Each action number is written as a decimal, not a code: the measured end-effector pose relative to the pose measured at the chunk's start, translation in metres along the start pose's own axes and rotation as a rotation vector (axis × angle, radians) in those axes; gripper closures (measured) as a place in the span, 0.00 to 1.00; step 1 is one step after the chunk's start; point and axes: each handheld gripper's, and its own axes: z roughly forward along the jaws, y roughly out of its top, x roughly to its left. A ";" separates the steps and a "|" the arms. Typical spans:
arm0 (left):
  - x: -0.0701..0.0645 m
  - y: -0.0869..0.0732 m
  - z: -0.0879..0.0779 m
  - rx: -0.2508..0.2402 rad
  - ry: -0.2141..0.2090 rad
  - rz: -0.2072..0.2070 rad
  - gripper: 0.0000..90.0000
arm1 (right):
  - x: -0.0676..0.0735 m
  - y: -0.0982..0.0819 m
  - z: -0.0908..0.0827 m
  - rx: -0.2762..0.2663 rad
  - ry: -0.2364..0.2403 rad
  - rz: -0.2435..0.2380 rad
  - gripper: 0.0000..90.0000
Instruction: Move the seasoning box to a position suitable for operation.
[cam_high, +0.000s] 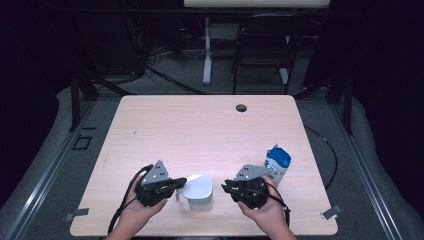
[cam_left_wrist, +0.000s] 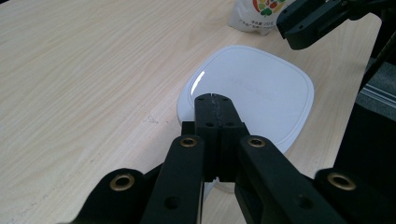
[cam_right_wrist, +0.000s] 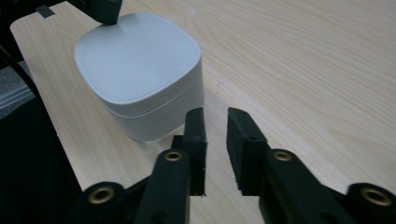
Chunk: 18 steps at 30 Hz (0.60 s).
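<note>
A white rounded-square box (cam_high: 200, 196) with its lid (cam_left_wrist: 252, 93) on stands near the table's front edge, between my two grippers. My left gripper (cam_left_wrist: 212, 97) is shut, jaws pressed together, its tips lying on the lid's near rim; I see nothing between the jaws. In the high view the left gripper (cam_high: 176, 188) comes at the box from the left. My right gripper (cam_right_wrist: 215, 114) is open by a narrow gap with nothing in it, just short of the box (cam_right_wrist: 140, 70) and low by its side wall. In the high view the right gripper (cam_high: 226, 186) is just right of the box.
A blue and white pouch (cam_high: 277, 165) stands upright behind the right hand, close to it. The wooden table (cam_high: 200, 130) has a cable hole (cam_high: 241, 107) near its far edge. A chair (cam_high: 262, 45) and a desk leg (cam_high: 207, 50) stand beyond the table.
</note>
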 end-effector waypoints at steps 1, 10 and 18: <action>0.000 0.000 0.000 -0.003 -0.001 0.000 1.00 | 0.002 0.000 0.000 -0.006 0.004 -0.010 0.93; 0.001 -0.002 -0.001 -0.009 -0.002 -0.004 1.00 | 0.008 0.000 0.003 -0.014 0.022 -0.046 1.00; 0.002 -0.003 -0.002 -0.003 -0.001 -0.008 1.00 | 0.012 -0.001 0.008 0.004 0.044 -0.056 1.00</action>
